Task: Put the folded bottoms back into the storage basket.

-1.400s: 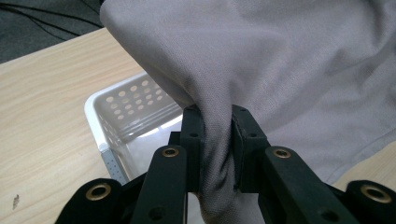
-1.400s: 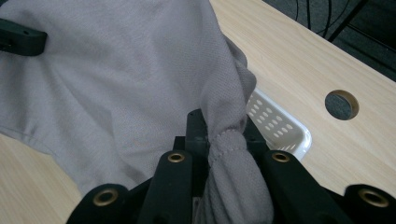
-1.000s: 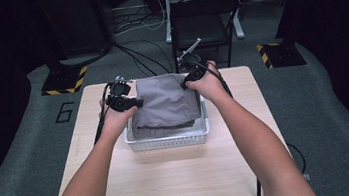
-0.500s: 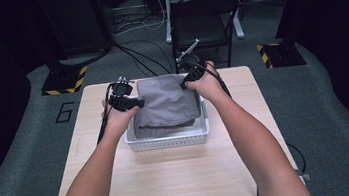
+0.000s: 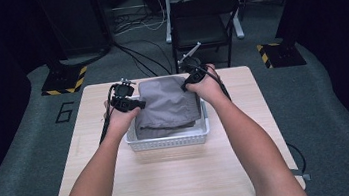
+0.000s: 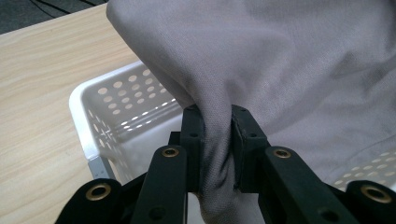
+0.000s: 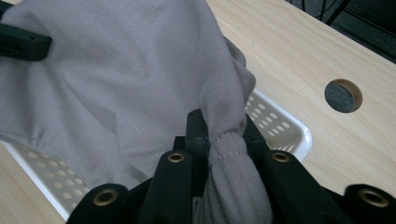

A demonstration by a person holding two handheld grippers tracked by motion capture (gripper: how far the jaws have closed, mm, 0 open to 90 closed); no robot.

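Forearms: we see both reaching forward over the table to the white basket. Left gripper: at the basket's left far corner, clamped on a grey cloth fold. Right gripper: right far corner, clamped on the cloth's bunched edge. Cloth: draped across the basket.

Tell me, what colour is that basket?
White, with small holes in its basket walls; clearest in the left gripper view.

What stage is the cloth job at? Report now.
Done: both hand-held grippers have hold of the grey cloth, the left hand-held gripper and the right hand-held gripper each shut on a bunched edge. In hand: it is held over the white basket. Left: letting go.
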